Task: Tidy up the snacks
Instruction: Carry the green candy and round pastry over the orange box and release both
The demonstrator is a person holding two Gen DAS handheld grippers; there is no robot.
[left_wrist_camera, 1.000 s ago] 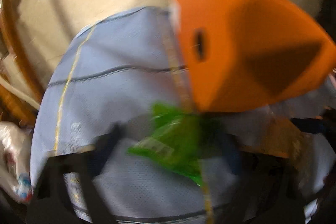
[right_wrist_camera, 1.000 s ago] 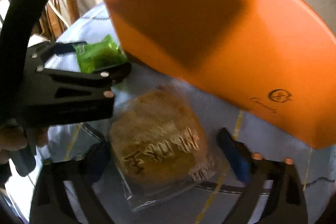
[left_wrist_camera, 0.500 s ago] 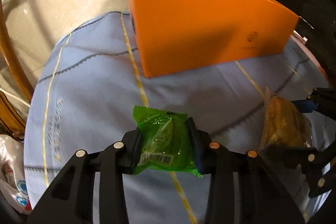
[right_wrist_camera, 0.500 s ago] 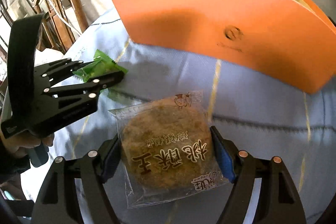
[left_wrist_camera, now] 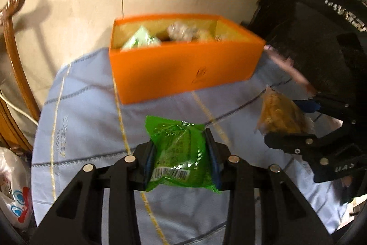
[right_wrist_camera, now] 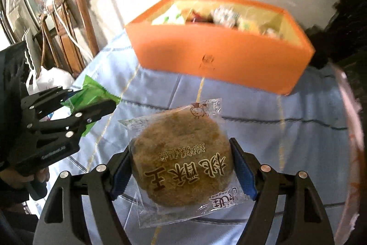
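Note:
My left gripper (left_wrist_camera: 180, 154) is shut on a green snack packet (left_wrist_camera: 180, 153) and holds it above the blue tablecloth (left_wrist_camera: 87, 121). It also shows at the left of the right wrist view (right_wrist_camera: 91, 100), with the green packet (right_wrist_camera: 91, 93) in it. My right gripper (right_wrist_camera: 182, 164) is shut on a round brown cake in a clear wrapper (right_wrist_camera: 182, 160), also held above the cloth. It shows at the right of the left wrist view (left_wrist_camera: 298, 121) with the cake (left_wrist_camera: 281, 116). An open orange box (left_wrist_camera: 183, 68) (right_wrist_camera: 220, 59) holding several wrapped snacks stands at the far side of the table.
Wooden chair backs (right_wrist_camera: 75, 22) (left_wrist_camera: 13, 56) stand left of the table. A white plastic bag (left_wrist_camera: 13, 190) lies low at the left. Dark carved furniture (left_wrist_camera: 321, 26) stands at the right. The table's pink edge (right_wrist_camera: 353, 130) curves along the right.
Both grippers have risen and pulled back from the orange box, each still holding its snack. The box's open top and its contents have come into view.

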